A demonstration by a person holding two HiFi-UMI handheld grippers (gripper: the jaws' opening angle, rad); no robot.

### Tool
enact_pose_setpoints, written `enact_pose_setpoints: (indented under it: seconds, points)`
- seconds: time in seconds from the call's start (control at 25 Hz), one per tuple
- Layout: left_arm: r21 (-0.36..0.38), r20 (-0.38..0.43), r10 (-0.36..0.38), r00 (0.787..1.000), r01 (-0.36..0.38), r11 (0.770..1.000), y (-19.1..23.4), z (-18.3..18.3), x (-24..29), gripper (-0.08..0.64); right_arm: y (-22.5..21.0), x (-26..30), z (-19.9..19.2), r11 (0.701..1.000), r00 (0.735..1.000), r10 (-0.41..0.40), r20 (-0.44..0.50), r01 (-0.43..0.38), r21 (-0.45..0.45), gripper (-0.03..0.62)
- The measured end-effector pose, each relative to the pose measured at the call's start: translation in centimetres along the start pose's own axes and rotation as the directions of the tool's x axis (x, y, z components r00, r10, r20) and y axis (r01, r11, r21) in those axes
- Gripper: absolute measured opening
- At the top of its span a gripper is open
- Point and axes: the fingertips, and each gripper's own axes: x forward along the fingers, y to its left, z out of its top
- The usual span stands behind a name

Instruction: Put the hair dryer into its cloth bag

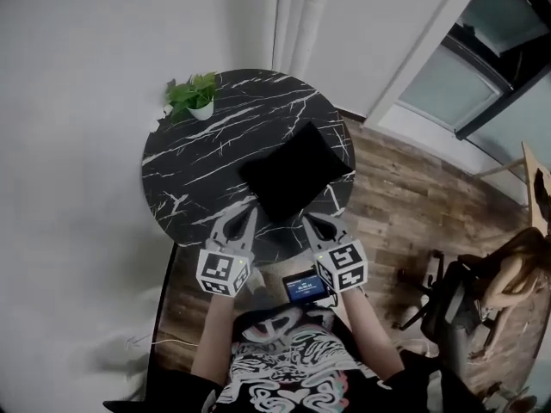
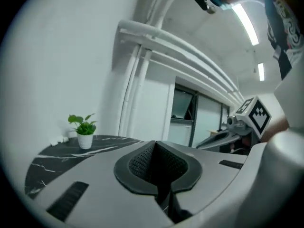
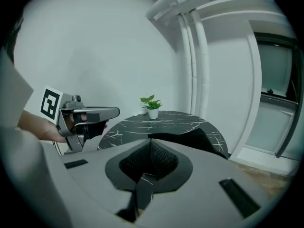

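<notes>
The black cloth bag (image 1: pixel 294 173) lies on the round black marble table (image 1: pixel 185 175), toward its right near side; in the right gripper view the bag (image 3: pixel 192 139) looks dark and bulky. No hair dryer shows outside the bag, and whether it is inside is hidden. My left gripper (image 1: pixel 244 218) hovers over the table's near edge, just left of the bag, shut and empty (image 2: pixel 155 145). Just right of the bag's near corner my right gripper (image 1: pixel 312 223) is likewise shut with nothing in it (image 3: pixel 151 145). Each gripper shows in the other's view: left (image 3: pixel 92 114), right (image 2: pixel 232 129).
A small potted plant (image 1: pixel 200 98) stands at the table's far left edge. White wall and pipes (image 1: pixel 297 15) rise behind the table. On the wooden floor to the right, a seated person (image 1: pixel 508 282) and a chair (image 1: pixel 443 304). A small screen device (image 1: pixel 305 286) hangs at my chest.
</notes>
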Motion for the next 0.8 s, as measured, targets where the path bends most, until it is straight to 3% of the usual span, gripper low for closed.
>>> enact_pose_setpoints:
  seconds: [0.08, 0.36, 0.8]
  points:
    - [0.057, -0.021, 0.059, 0.998, -0.058, 0.997, -1.7, 0.6, -0.7, 0.014, -0.1, -2.3, -0.4, 1.0, 1.0, 0.0, 0.021, 0.0, 0.002, 0.02]
    - [0.043, -0.022, 0.18, 0.983, -0.179, 0.983, -7.4, 0.3, -4.8, 0.014, -0.5, -9.6, -0.9, 0.999, 0.992, -0.006, 0.127, 0.01, -0.032, 0.02]
    - [0.109, -0.028, 0.209, 0.978, -0.205, 0.973, -11.0, -0.2, -6.4, 0.015, -0.9, -14.2, -2.5, 0.999, 0.983, -0.04, 0.179, 0.044, -0.022, 0.02]
